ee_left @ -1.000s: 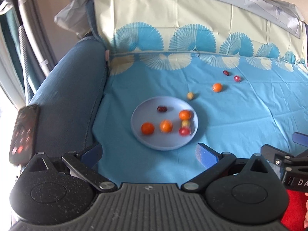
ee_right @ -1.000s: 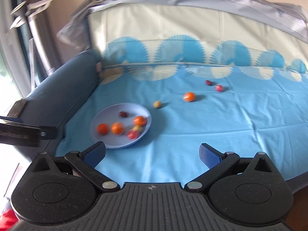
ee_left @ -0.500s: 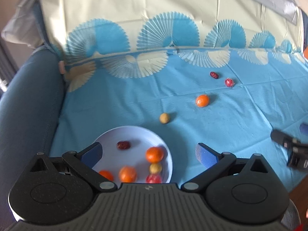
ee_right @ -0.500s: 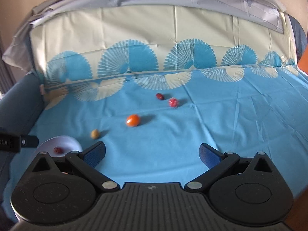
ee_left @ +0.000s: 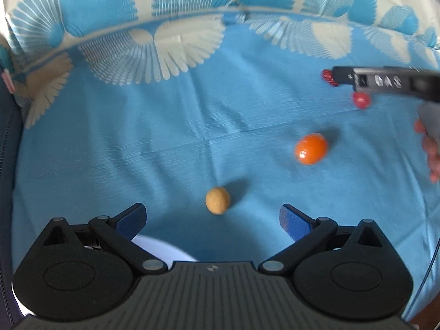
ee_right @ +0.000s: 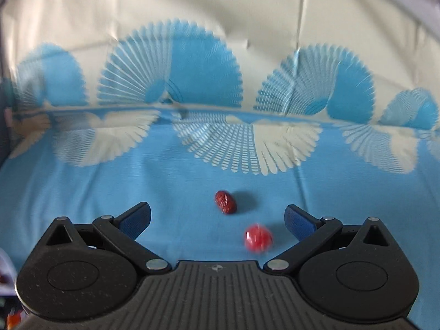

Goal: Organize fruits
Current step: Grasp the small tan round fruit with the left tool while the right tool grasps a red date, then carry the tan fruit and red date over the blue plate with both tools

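Both tools had advanced over the blue sheet [ee_left: 110, 143]. The left tool [ee_left: 213, 217], wide open and empty, now framed the tan fruit [ee_left: 217, 200]; the right tool [ee_right: 217, 220], likewise, neared the dark date [ee_right: 225, 201] and red fruit [ee_right: 258, 238].

A blue cloth [ee_left: 137, 143] with pale fan shapes along its far edge covers the flat seat that carries everything. On it, nearest in the left wrist view, lies a small tan round fruit [ee_left: 217, 200]; to its right and farther off sits an orange fruit [ee_left: 311, 148]. Far right lie a wrinkled dark red fruit [ee_right: 225, 202] and, just beside it, a round red fruit [ee_right: 258, 238]. A white plate [ee_left: 162, 250] shows only a sliver of rim at the near left.
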Action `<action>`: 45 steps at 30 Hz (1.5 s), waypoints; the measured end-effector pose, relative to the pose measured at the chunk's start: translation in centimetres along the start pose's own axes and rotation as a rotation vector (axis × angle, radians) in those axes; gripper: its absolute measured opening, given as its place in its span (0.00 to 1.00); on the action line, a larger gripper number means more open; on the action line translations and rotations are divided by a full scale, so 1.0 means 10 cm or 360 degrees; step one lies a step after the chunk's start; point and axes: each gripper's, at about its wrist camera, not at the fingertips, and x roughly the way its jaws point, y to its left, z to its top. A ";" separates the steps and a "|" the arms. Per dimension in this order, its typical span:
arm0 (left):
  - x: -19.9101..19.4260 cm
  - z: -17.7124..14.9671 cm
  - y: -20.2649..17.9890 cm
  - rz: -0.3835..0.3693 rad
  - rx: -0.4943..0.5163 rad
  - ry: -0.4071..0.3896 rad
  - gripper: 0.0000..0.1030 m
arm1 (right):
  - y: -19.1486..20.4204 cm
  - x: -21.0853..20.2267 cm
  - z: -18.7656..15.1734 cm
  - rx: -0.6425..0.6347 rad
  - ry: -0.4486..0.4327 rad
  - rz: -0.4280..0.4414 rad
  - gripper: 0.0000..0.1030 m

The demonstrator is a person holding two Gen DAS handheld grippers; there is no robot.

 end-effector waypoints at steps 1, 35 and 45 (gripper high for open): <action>0.09 0.04 0.02 -0.0010 -0.0009 0.0032 1.00 | -0.01 0.17 0.05 -0.0002 0.0052 0.0013 0.99; -2.11 -1.59 0.31 0.0049 -0.0166 -0.0417 0.26 | 0.59 -2.27 -0.98 0.0131 -0.0244 0.0229 0.20; -2.91 -3.02 0.43 0.0020 -0.0204 -0.0417 0.26 | 1.50 -3.67 -1.98 0.0059 -0.0182 0.0437 0.20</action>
